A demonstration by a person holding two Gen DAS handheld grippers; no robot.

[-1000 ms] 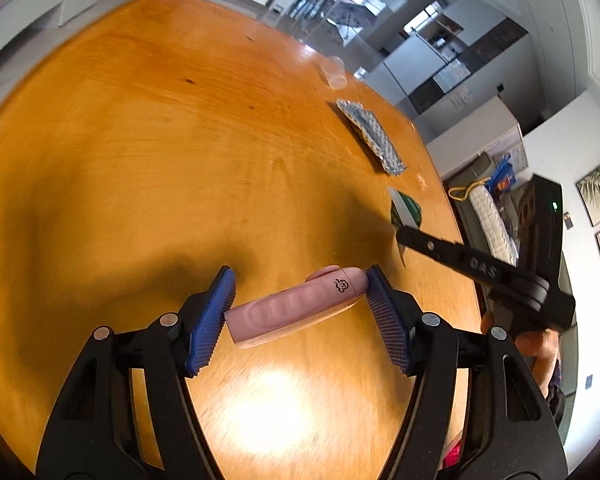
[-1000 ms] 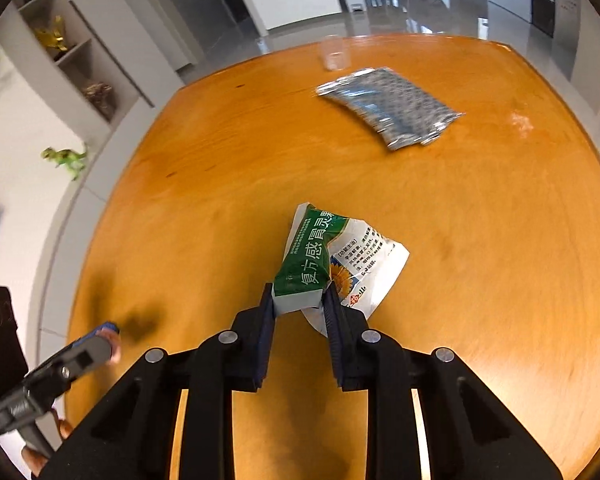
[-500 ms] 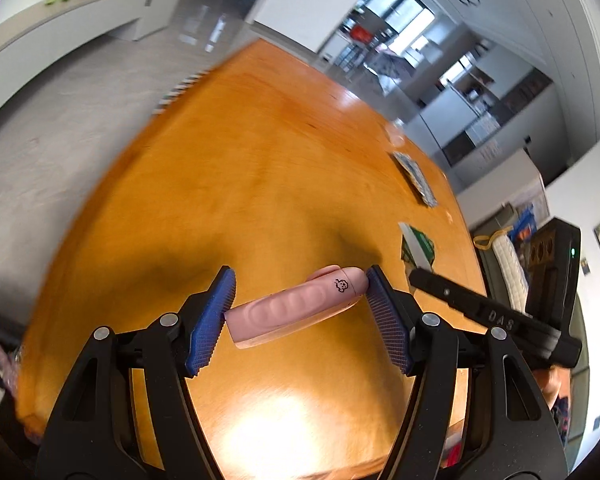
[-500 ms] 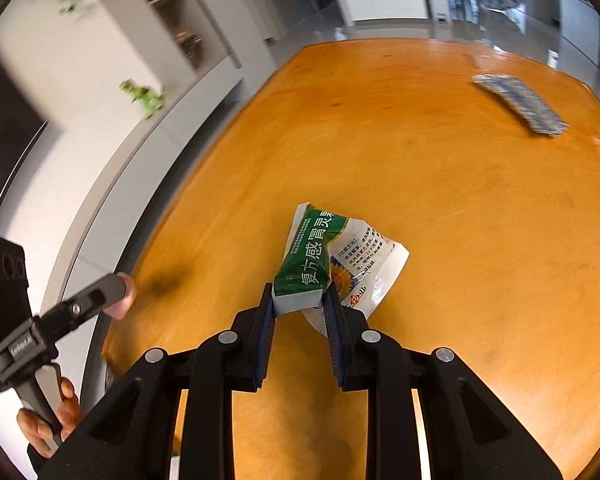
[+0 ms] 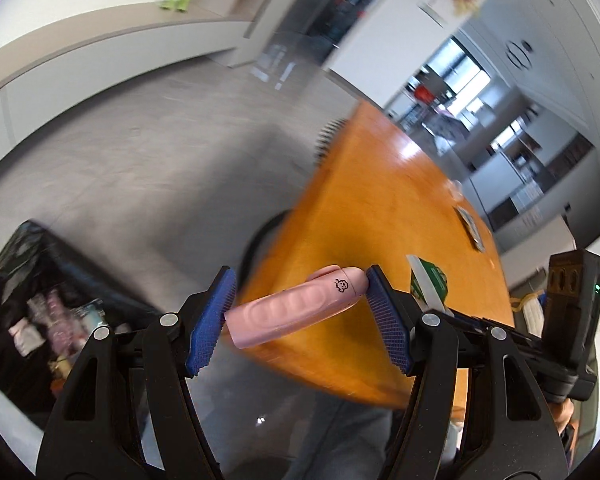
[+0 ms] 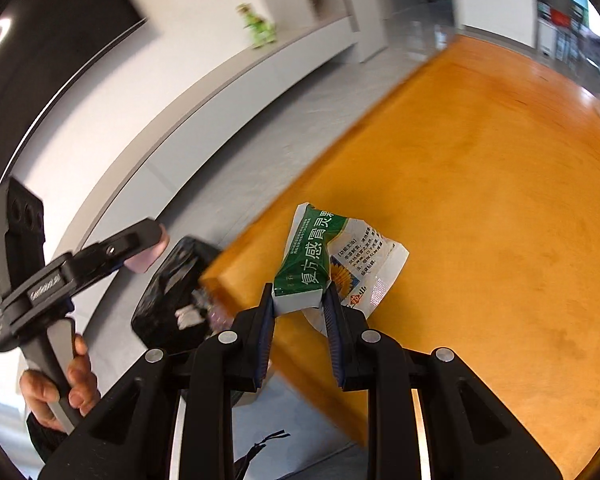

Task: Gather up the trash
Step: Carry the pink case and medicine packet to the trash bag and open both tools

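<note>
Left gripper [image 5: 298,312] clamped end to end on pink tube [image 5: 296,310], carried past table [image 5: 380,208] edge; black trash bag [image 5: 40,300] at eight o'clock on floor; right gripper [image 6: 298,306] pinched narrow on green-white packet [image 6: 320,260], bag [image 6: 168,300] at nine o'clock.

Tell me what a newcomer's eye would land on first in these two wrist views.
First, the pink tube clamped end to end in the left gripper, at the centre of the left wrist view. Next, the green and white packet pinched in the right gripper, over the corner of the orange table. Then the black trash bag on the grey floor at lower left of the left view, litter already inside.
</note>
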